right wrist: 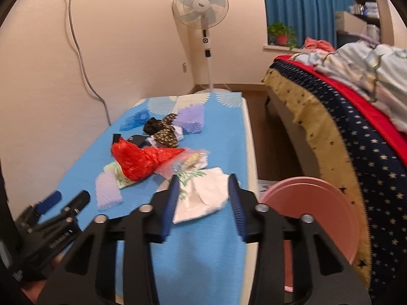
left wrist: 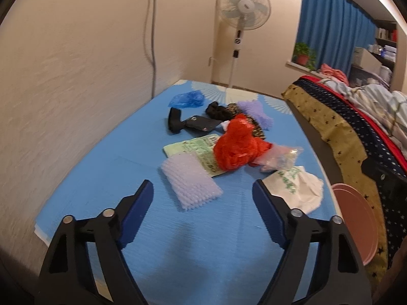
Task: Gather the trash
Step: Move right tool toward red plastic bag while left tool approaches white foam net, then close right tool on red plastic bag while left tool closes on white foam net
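Trash pile ahead, both tongs empty

Nearest me, my right gripper (right wrist: 203, 185) stands spread around the white plastic bag (right wrist: 203, 195), pinching nothing. I judge it light, limp and slippery, so I'd bite a bunched fold, not a flat edge. My left gripper (left wrist: 203, 190) gapes wide near the foam netting (left wrist: 189, 185), soft and springy. Beyond lie the red mesh (left wrist: 236, 147) and dark scraps on the blue table (left wrist: 101, 165).

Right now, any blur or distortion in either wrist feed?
Left wrist view: strong fisheye bending, black corners, the red bag slightly soft, warm indoor light, a faint shadow under the open left tongs. Right wrist view: same bending, more smear on the white bag between the open right tongs.
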A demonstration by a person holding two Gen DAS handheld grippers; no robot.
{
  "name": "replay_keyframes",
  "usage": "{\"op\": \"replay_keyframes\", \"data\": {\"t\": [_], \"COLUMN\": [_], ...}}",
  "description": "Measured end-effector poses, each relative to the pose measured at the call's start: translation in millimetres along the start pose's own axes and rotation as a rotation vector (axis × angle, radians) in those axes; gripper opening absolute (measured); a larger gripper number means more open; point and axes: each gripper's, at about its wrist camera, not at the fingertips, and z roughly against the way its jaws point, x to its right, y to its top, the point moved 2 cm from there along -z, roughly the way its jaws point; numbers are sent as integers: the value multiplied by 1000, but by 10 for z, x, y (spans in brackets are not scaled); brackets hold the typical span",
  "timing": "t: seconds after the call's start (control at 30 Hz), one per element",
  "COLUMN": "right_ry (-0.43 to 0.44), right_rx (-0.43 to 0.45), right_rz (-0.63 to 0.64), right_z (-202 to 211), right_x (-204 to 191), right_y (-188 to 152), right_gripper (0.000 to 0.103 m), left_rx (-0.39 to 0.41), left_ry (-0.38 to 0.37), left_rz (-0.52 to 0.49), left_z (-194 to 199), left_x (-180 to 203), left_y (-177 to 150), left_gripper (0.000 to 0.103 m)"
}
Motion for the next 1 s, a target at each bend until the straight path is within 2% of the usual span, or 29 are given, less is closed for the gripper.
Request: {"op": "replay_keyframes", "data": {"t": [0.17, 0.57, 0.9, 1.0], "right_ry": [55, 107, 125, 80], "right_rx": [-23, -136, -166, -133], "right_rz": [-69, -194, -154, -136], "right_z": [-349, -1183, -1324, -1257], "right_x": [-5, 3, -100, -95], "right_y": [49, -31, -115, -71], "right_gripper": [32, 37, 37, 37], "left_rx": [-25, -94, -146, -144], "left_ry": [27, 88, 105, 109], "left_rz": [22, 84, 106, 107], "left_z": [-197, -606, -758, -776], "left_x": [-29, -172, -157, -167], "left_y": [-9, 35, -31, -30], "left_gripper": [69, 69, 69, 69]}}
